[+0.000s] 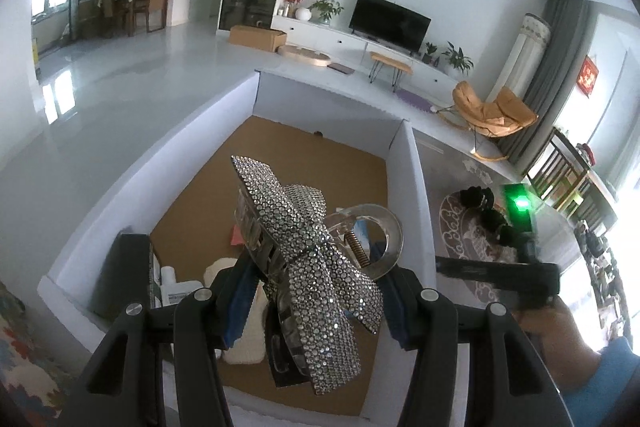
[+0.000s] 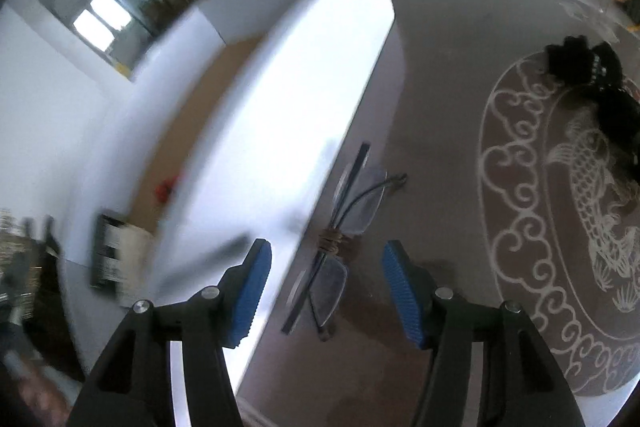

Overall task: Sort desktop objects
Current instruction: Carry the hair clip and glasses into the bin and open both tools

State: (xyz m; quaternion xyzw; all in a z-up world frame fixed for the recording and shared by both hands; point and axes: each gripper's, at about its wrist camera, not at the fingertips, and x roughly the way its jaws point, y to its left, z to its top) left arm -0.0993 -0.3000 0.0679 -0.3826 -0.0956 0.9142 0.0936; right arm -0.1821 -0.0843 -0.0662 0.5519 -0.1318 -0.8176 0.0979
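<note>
My left gripper (image 1: 316, 291) is shut on a large rhinestone bow hair clip (image 1: 308, 259) and holds it above the white box (image 1: 416, 187) with a brown floor. My right gripper (image 2: 326, 291) is open, low over the table, with folded eyeglasses (image 2: 344, 227) lying between and just ahead of its blue fingertips (image 2: 404, 303). The glasses lie beside the box's outer wall (image 2: 304, 99). The view is motion-blurred.
Inside the box lie a black flat item (image 1: 124, 279), a white bottle (image 1: 176, 287), a white pad (image 1: 216, 271) and a small red thing (image 2: 166, 189). A black hair clip (image 2: 588, 67) rests on the patterned round mat (image 2: 532, 195). The right gripper shows in the left wrist view (image 1: 500, 273).
</note>
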